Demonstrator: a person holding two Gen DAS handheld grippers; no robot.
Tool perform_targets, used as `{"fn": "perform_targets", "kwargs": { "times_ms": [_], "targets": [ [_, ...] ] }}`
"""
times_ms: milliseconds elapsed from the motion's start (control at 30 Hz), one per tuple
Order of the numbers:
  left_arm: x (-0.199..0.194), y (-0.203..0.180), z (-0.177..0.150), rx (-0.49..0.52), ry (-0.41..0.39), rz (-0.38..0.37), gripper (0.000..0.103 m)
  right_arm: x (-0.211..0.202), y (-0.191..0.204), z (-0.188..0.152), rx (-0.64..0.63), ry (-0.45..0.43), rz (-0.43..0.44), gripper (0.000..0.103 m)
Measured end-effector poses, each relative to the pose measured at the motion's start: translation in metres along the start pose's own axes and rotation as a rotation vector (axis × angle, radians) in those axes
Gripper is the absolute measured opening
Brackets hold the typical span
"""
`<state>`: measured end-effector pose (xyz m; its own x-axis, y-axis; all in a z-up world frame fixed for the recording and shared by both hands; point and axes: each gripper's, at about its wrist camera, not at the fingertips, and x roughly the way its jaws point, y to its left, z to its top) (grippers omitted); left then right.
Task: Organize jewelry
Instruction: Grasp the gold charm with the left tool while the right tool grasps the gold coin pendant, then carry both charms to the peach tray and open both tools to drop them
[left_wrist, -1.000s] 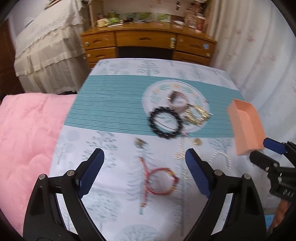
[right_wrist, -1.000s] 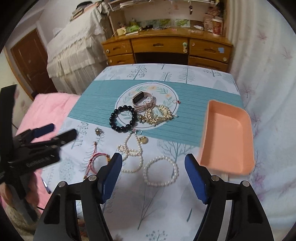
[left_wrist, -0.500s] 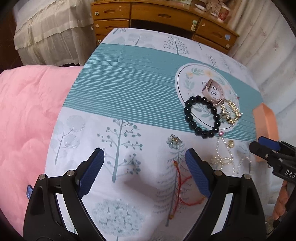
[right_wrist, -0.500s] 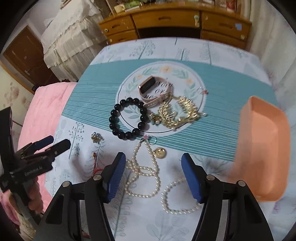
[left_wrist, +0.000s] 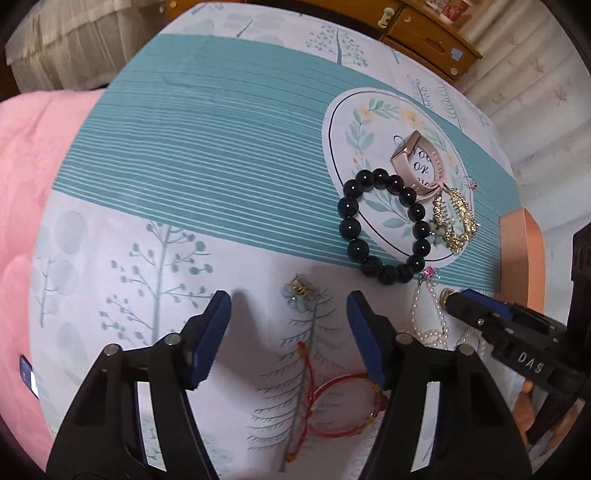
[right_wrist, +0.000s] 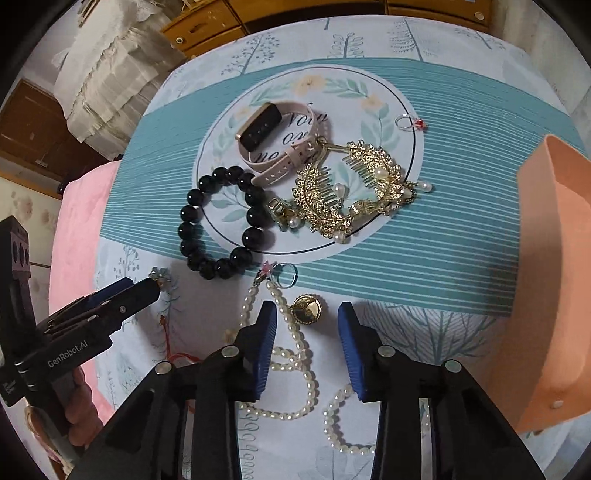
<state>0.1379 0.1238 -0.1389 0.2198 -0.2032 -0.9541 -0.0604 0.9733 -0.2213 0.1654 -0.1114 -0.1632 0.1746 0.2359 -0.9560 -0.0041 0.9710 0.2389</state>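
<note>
Jewelry lies on a patterned cloth. My left gripper (left_wrist: 288, 317) is open, low over the cloth, with a small flower clip (left_wrist: 297, 291) just beyond its jaws and a red cord bracelet (left_wrist: 340, 406) below. My right gripper (right_wrist: 306, 325) is open around a gold round earring (right_wrist: 307, 309), with a pearl necklace (right_wrist: 291, 354) beside it and a pearl bracelet (right_wrist: 340, 421) to the right. A black bead bracelet (right_wrist: 221, 221), a pink watch (right_wrist: 273, 140), gold hair combs (right_wrist: 347, 188) and a small ring (right_wrist: 408, 122) lie farther off. An orange tray (right_wrist: 546, 295) stands at the right.
A pink quilt (left_wrist: 29, 166) lies left of the cloth. A wooden desk with drawers (left_wrist: 424, 33) and a lace-covered piece of furniture (right_wrist: 103, 81) stand beyond the table. A white curtain (left_wrist: 535, 74) hangs at the right.
Both grippers have dropped closer to the cloth and moved forward. The right gripper has come down around the gold earring. The left gripper's jaws have narrowed near the flower clip.
</note>
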Motion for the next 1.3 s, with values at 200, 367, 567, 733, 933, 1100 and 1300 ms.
{"fn": "perform_targets", "kwargs": {
  "times_ms": [200,367,567,733,933,1100,1300],
  "targets": [
    [0.007,-0.002,0.003,-0.030,0.011,0.001,0.058,0.007,0.014,0.002,-0.049,-0.004,-0.057,0.027],
    [0.009,-0.004,0.006,-0.036,0.012,0.009,0.057,0.009,0.026,0.001,-0.097,-0.009,-0.118,0.020],
    [0.010,-0.006,0.009,-0.027,0.022,0.017,0.057,0.006,0.025,-0.002,-0.114,-0.005,-0.149,0.020],
    [0.012,-0.009,0.011,-0.020,0.026,0.037,0.057,0.005,0.026,-0.004,-0.146,0.005,-0.177,0.020],
    [0.015,-0.020,0.012,0.013,0.018,0.091,0.042,0.005,0.035,-0.009,-0.207,0.004,-0.237,0.020],
    [0.016,-0.021,0.014,0.010,0.022,0.078,0.021,0.000,0.028,-0.009,-0.194,0.007,-0.213,0.019],
    [0.006,-0.014,0.013,-0.014,0.004,0.054,0.021,-0.016,0.013,-0.013,-0.160,-0.001,-0.146,0.019]
  ]
}}
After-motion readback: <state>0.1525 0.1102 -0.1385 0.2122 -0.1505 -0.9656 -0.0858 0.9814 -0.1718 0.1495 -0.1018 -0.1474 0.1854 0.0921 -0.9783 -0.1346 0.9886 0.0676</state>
